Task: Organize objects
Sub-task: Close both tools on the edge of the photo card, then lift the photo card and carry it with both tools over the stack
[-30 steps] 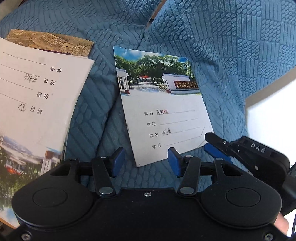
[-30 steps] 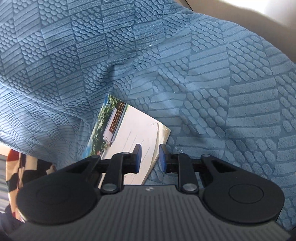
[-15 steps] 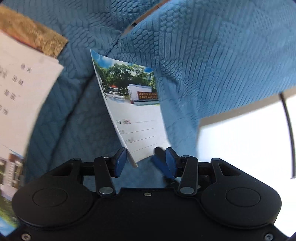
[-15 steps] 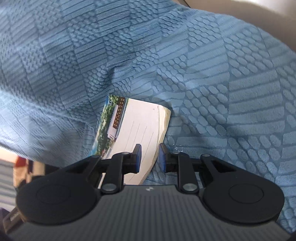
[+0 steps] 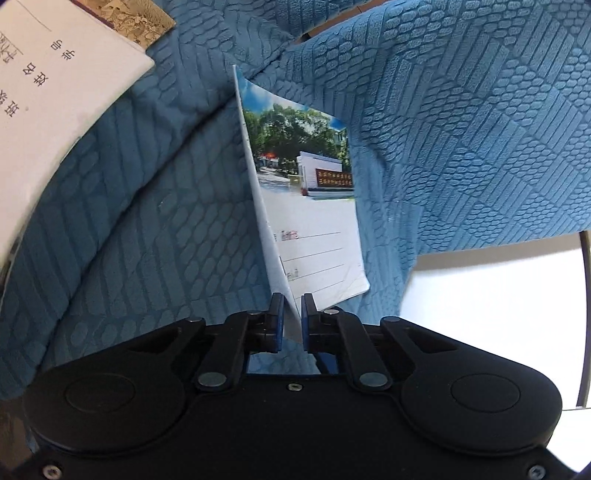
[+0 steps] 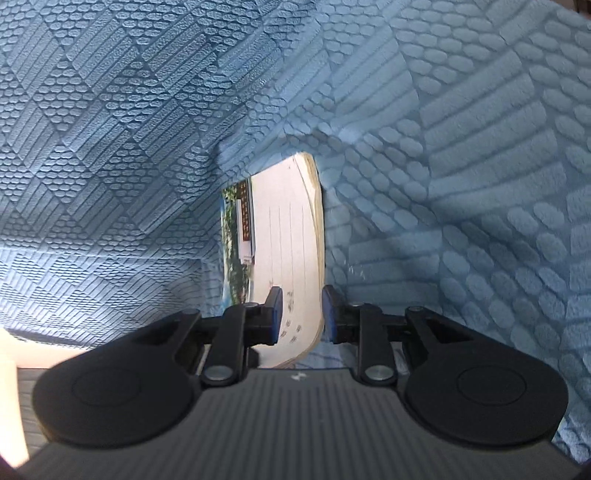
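Left tongs [image 5: 291, 319]: jaws closing, blue pads right at the bottom corner of the notebook [image 5: 314, 221], thin cover edge pinched between them. Right tongs [image 6: 301, 317]: jaws opening a touch, the same notebook's page block between the pads [image 6: 275, 314]. The left pad looks to be on the cover and the right pad at the page edge, but I can't say for sure both press; lens distortion is heavy there.

Notebook is tipped up on edge off the blue textured cloth [image 5: 147, 221], photo cover facing right in the left view, page edges toward the right pad in the right view. So I've got it by two points and raised, not yet placed anywhere.

Progress: early, I'd judge. A second larger notebook [image 5: 55, 92] lies on the cloth at upper left, with a brown patterned booklet [image 5: 140, 18] poking out beneath it. Those look like the likely stack to join; nothing shows a finished pile.

Hard to read: the large notebook is cut off by the frame, the brown booklet mostly covered. A white surface [image 5: 498, 277] shows past the cloth edge on the right; could be floor or desk, can't tell. The far end of the held notebook is buried in a cloth fold in the right view.
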Demonstrator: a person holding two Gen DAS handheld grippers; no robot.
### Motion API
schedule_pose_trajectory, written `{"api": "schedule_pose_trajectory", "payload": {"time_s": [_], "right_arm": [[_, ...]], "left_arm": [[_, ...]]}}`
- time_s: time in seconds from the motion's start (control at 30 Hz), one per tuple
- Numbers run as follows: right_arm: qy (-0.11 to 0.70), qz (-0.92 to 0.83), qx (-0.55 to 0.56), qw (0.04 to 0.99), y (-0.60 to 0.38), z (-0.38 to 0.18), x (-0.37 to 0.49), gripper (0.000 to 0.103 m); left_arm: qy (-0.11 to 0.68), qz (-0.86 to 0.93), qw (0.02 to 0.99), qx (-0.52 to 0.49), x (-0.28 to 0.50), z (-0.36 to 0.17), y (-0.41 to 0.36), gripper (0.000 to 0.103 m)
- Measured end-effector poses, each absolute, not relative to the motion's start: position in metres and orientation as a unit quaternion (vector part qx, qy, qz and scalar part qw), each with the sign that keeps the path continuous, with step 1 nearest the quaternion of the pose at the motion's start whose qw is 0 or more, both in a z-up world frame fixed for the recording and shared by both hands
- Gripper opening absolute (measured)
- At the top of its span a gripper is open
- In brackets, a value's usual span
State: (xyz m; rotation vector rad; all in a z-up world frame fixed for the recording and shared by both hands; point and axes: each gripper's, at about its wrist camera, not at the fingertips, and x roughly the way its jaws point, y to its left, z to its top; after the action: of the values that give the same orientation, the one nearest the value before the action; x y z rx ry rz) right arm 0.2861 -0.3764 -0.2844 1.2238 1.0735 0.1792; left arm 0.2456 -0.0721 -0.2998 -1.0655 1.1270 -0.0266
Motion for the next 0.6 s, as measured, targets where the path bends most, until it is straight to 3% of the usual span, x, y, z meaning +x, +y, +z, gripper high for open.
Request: {"api": "schedule_pose_trajectory", "payload": {"time_s": [0.17,0.23,0.3,0.6], "right_arm": [[0.474,0.093,0.586,0.651,-0.382,-0.287,0.274,0.027],[0.471,0.089,0.603,0.638,-0.384,-0.289,0.267,0.040],[0.469,0.085,0.612,0.631,-0.384,-0.291,0.266,0.044],[0.472,0.110,0.617,0.620,-0.366,-0.289,0.280,0.043]], "left_arm": [[0.498,-0.025,0.718,-0.486,0.240,-0.292,-0.069,0.005],[0.493,-0.035,0.717,-0.492,0.236,-0.289,-0.067,0.004],[0.489,-0.040,0.715,-0.499,0.234,-0.286,-0.066,0.003],[0.484,-0.055,0.708,-0.511,0.228,-0.276,-0.060,0.002]]}}
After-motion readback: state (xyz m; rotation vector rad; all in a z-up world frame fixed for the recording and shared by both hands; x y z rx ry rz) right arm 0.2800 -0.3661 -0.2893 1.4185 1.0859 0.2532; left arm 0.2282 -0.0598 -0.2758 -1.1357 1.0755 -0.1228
